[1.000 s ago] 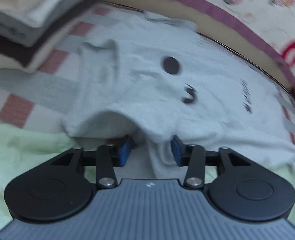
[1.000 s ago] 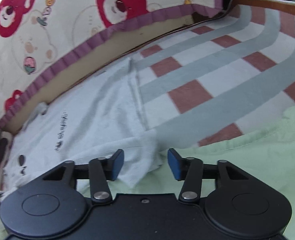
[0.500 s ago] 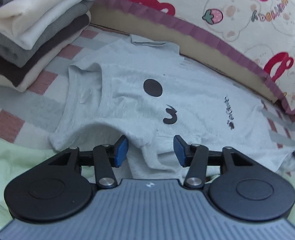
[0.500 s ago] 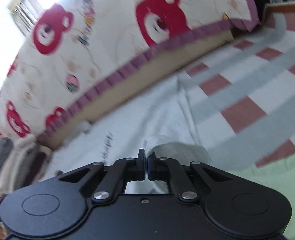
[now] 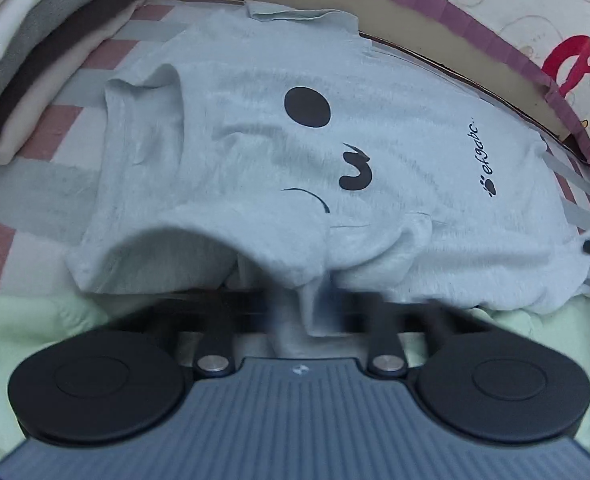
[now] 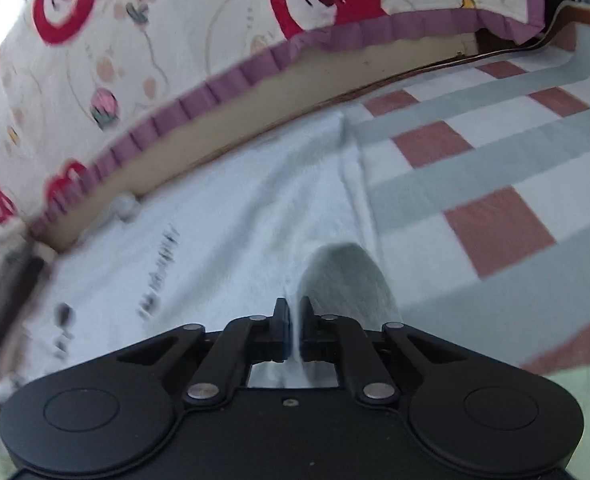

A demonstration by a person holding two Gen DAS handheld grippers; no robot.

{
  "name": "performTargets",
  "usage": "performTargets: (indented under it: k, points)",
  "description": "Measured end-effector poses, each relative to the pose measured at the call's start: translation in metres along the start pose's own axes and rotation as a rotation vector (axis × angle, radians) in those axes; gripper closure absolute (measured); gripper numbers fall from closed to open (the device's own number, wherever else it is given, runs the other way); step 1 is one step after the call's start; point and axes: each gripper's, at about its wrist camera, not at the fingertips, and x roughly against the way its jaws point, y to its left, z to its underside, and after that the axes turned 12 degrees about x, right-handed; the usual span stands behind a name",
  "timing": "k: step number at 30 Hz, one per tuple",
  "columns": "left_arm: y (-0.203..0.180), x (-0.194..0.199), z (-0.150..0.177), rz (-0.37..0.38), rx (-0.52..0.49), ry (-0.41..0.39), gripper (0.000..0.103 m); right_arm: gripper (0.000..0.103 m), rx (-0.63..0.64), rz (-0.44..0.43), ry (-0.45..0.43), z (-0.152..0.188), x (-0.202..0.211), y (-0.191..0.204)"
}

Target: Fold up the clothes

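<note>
We find the grey T-shirt (image 5: 255,152) spread mid-frame on the checked sheet (image 6: 495,184). The right gripper (image 6: 294,320) pinches its hem tight. The left gripper (image 5: 321,304) is blurred; we cannot tell its grip. If unsecured, that edge risks slipping, skewing the fold.

Bed surface covered by a pink, grey and white checked sheet (image 6: 475,184), bearing a light grey T-shirt (image 5: 255,152) spread flat, a stack of folded garments (image 5: 35,52) far left, and pale green fabric (image 5: 27,320) along the near edge.
</note>
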Motion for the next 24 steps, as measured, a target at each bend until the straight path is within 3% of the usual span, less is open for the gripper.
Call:
performTargets:
  k: [5,10,14,16,20,21,24]
  points:
    - [-0.006,0.064,-0.013,0.017,0.008,-0.077,0.095,0.097,-0.042,-0.231,-0.118,-0.019,0.051,-0.008]
    - [0.004,0.142,-0.015,0.100,0.019,-0.108,0.095,0.097,0.005,-0.359,-0.134,-0.018,0.123,-0.011]
    - [0.027,0.167,0.004,0.096,0.069,-0.027,0.096,0.097,0.067,-0.350,-0.013,0.008,0.149,-0.017]
    - [0.045,0.159,0.018,0.057,0.130,0.045,0.096,0.097,0.079,-0.279,0.084,0.032,0.146,-0.019]
    - [0.053,0.160,0.023,0.050,0.160,0.054,0.098,0.097,0.085,-0.192,0.194,0.066,0.128,-0.014]
    - [0.055,0.160,0.023,0.049,0.166,0.054,0.098,0.097,0.082,-0.181,0.207,0.072,0.125,-0.013]
    - [0.060,0.161,0.026,0.046,0.185,0.055,0.099,0.097,0.038,-0.248,0.114,0.063,0.135,-0.011]
